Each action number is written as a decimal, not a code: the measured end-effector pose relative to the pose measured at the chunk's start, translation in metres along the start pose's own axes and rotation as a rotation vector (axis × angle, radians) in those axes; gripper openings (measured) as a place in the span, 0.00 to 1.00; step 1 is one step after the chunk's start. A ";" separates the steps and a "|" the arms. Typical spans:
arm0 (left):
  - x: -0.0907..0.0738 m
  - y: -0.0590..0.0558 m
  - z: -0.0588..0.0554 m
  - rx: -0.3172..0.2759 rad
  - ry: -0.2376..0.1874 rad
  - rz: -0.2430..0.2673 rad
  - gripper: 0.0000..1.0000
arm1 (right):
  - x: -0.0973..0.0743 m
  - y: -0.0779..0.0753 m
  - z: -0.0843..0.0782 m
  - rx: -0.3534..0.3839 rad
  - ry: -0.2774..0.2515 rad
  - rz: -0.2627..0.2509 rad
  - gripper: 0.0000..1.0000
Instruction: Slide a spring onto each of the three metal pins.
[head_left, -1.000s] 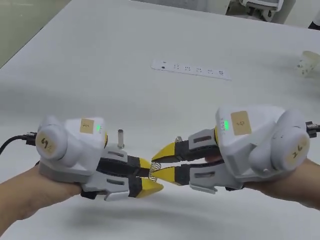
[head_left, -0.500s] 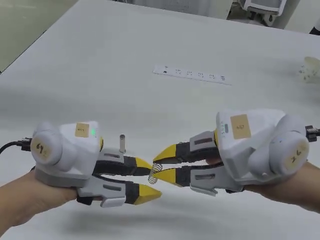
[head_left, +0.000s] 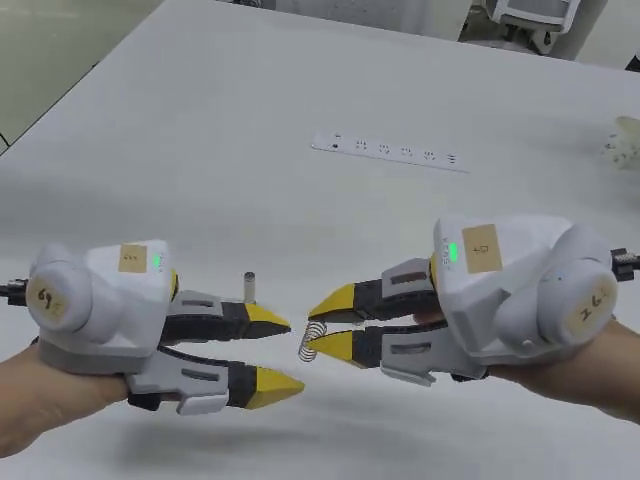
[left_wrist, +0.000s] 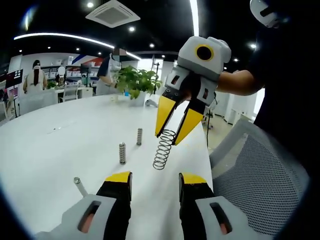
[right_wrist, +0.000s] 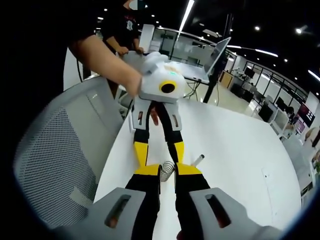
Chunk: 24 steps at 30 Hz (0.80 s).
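Spring (left_wrist: 162, 149) dangles just ahead of the left gripper (head_left: 292, 354), whose jaws stand apart and empty beside the bare pin (head_left: 251, 287), and is pinched only by one end in the closed right gripper (head_left: 308, 331), so a swing or tilt could make it miss the pin or slip free.

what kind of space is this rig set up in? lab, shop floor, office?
Most likely an open-plan office, not a shop floor: a long white table with a power strip on it, a mesh office chair beside it, and a potted plant at the far end.
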<state>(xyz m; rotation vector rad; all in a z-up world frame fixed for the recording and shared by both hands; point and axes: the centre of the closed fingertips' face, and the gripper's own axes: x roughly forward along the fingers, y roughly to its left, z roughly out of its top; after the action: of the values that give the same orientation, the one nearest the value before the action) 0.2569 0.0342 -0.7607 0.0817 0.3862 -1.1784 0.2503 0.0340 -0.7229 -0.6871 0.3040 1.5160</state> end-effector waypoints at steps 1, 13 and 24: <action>-0.003 0.002 -0.001 -0.002 -0.001 0.011 0.33 | 0.000 -0.001 0.000 0.002 0.000 -0.001 0.08; -0.034 0.018 -0.014 -0.035 -0.006 0.108 0.50 | 0.007 -0.006 -0.004 0.009 0.005 -0.013 0.08; -0.050 0.021 -0.021 -0.058 -0.040 0.154 0.70 | 0.011 -0.013 -0.006 0.010 0.013 -0.020 0.08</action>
<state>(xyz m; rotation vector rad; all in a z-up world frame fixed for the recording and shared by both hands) 0.2546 0.0922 -0.7664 0.0371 0.3719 -1.0148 0.2649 0.0402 -0.7307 -0.6900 0.3136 1.4901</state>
